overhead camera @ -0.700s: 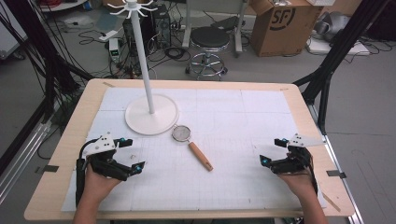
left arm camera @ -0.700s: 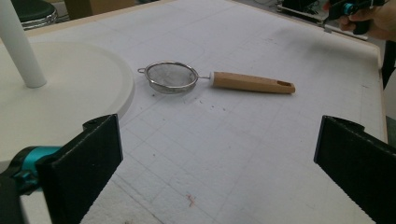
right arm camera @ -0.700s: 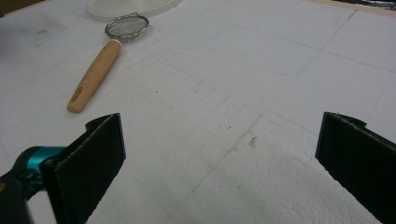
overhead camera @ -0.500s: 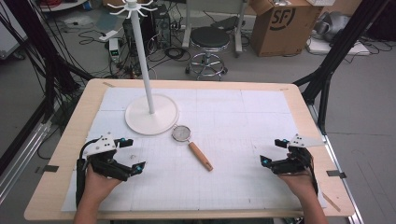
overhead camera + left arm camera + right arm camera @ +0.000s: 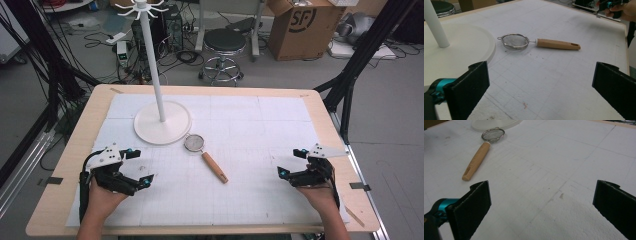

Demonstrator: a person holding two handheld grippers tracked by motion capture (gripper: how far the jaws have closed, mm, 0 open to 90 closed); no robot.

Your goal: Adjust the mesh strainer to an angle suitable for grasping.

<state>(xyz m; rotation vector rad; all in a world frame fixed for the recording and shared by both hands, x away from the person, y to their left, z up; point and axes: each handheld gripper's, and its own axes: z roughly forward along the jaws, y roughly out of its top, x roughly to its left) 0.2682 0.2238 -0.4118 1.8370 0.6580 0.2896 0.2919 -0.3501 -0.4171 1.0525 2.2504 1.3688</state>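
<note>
While both wide-open, empty, left gripper (image 5: 134, 167) and right gripper (image 5: 291, 162) flank small wire-mesh strainer with wooden handle (image 5: 206, 158) from 8 and 4 o'clock; probably light, stiff, best pinched mid-handle, mesh easily dented.

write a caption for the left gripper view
Open left gripper faces a strainer lying beside the white stand base.

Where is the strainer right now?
In the high view the strainer lies mid-table on the white mat, its mesh bowl next to the white stand's base, between both grippers.
</note>
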